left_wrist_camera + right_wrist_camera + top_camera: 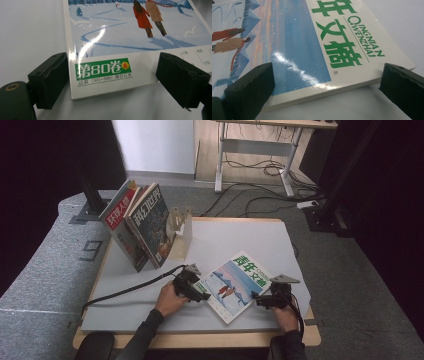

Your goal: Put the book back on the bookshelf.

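The table (125,295) carries a book (235,285) lying flat near its front edge, right of the middle, turned askew. Two more books (142,222) lean against a clear stand (181,227) near the back left corner. The left gripper (196,292) sits at the flat book's left edge; its jaws stand wide, straddling a corner without pressing it. The right gripper (261,299) sits at the book's right edge, jaws likewise open on either side of that edge.
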{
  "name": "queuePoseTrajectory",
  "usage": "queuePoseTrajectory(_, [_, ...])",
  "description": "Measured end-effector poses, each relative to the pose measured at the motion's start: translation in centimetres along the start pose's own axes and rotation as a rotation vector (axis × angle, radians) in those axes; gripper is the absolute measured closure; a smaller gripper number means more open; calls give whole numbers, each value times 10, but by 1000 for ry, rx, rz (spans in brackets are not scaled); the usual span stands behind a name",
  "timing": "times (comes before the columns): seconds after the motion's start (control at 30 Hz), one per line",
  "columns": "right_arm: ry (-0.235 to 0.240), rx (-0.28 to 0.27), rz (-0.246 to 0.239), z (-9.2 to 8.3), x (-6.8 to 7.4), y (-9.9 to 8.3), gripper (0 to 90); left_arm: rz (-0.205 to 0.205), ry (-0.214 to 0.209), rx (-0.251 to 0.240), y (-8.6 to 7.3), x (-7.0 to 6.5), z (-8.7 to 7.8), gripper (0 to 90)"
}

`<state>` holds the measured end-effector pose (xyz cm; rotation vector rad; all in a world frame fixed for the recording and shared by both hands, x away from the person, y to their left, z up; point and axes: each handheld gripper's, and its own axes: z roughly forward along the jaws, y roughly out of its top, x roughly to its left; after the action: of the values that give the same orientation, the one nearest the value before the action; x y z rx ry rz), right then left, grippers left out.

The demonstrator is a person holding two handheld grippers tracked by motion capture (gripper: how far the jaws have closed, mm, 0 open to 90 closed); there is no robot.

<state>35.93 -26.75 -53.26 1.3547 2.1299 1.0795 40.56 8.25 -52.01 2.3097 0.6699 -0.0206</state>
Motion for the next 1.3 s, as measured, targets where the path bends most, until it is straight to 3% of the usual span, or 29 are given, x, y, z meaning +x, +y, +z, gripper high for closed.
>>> queuePoseTrajectory(0.37, [5, -18, -3, 7, -4, 4, 0, 28, 21, 27, -8, -12, -4, 108])
queuePoseTrajectory(0.53, [6, -17, -7, 11, -6, 7, 0, 25, 11, 32, -9, -16, -5, 103])
queuePoseTrajectory(0.73, [12, -12, -11, 17, -8, 13, 0, 11, -29, 30, -14, -19, -8, 102])
queuePoseTrajectory(1.3, [56, -14, -47, 39, -16, 32, 0, 42, -96, 52, -20, -33, -13, 85])
